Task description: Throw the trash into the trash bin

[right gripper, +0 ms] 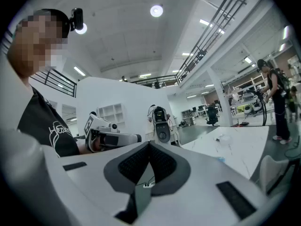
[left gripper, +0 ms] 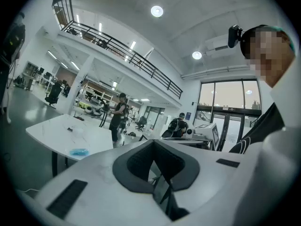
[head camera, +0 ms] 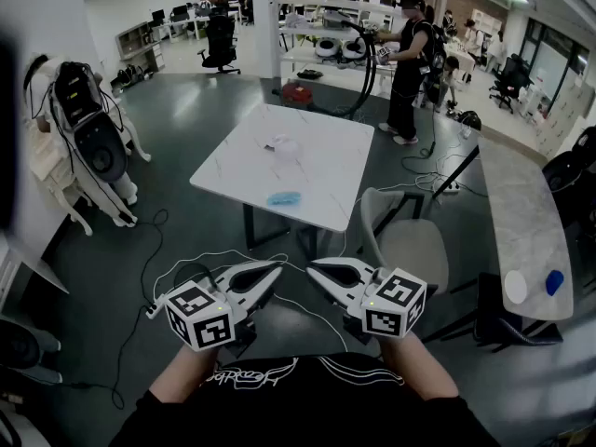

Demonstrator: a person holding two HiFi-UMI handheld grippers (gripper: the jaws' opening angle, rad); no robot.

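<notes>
I hold white left gripper [head camera: 276, 269], white right gripper [head camera: 315, 268] level | jaws closed, empty | reason: crumpled white trash [head camera: 282, 144] on marbled bench [head camera: 233, 170] well ahead

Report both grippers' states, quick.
Left gripper: closed, holding nothing.
Right gripper: closed, holding nothing.

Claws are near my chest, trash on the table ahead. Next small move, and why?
Probably step toward the white table: the crumpled white trash and blue scrap lie there, beyond reach, while left claw and right claw are shut, empty.
</notes>
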